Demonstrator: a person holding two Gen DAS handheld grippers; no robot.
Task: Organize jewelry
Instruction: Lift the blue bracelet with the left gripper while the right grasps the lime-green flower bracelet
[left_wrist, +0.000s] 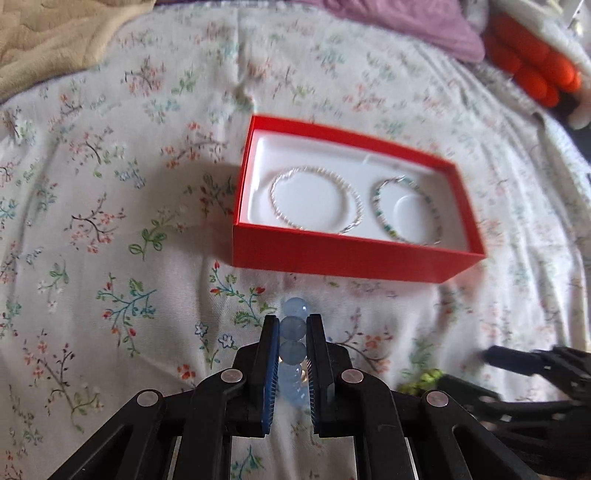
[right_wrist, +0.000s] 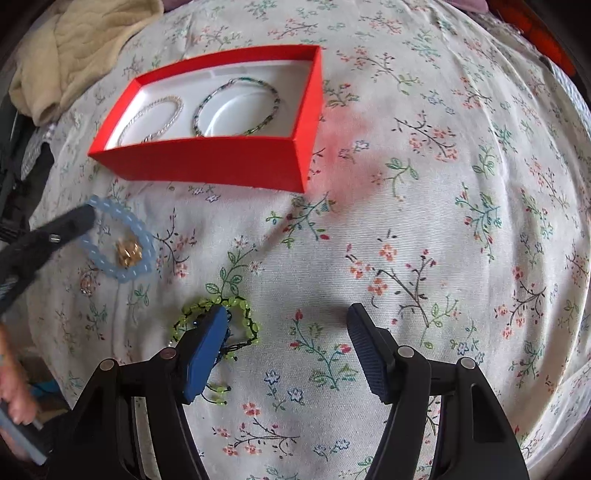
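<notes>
My left gripper (left_wrist: 293, 325) is shut on a pale blue bead bracelet (left_wrist: 294, 328), just in front of the red jewelry box (left_wrist: 351, 254). The box holds a silver bracelet (left_wrist: 316, 201) and a green beaded bracelet (left_wrist: 406, 210) on its white insert. In the right wrist view the blue bracelet (right_wrist: 123, 240) hangs from the left gripper (right_wrist: 86, 216) with a gold piece (right_wrist: 128, 251) inside its loop. My right gripper (right_wrist: 286, 315) is open and empty. A lime green bead bracelet (right_wrist: 240, 310) lies under its left finger (right_wrist: 207, 347). The box (right_wrist: 207, 162) is beyond.
Everything lies on a floral bedsheet (right_wrist: 424, 240). A beige blanket (left_wrist: 55, 40) is at the far left, a purple cloth (left_wrist: 424, 26) and an orange object (left_wrist: 532, 70) at the far right. A small silver item (right_wrist: 86, 286) lies near the blue bracelet.
</notes>
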